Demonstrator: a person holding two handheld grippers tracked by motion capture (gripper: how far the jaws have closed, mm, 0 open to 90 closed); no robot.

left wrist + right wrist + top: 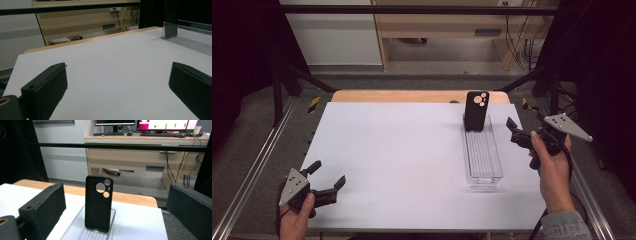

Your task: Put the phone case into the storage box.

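Note:
A black phone case (476,110) with round camera cut-outs stands upright at the far end of a long clear plastic tray (482,162) on the right of the white table. My right gripper (519,134) is held open just right of the tray, near the case, with nothing in it. In the right gripper view the phone case (98,203) stands between and beyond the open jaws, on the clear tray (75,230). My left gripper (326,176) is open and empty at the table's near left corner. Its own view has the tray (192,41) far off at the upper right.
The white table top (402,160) lies on a wooden board (412,96) that shows along the far edge. Metal frame rails (257,165) run along both sides. A wooden desk (140,152) with monitors and cables stands beyond the table.

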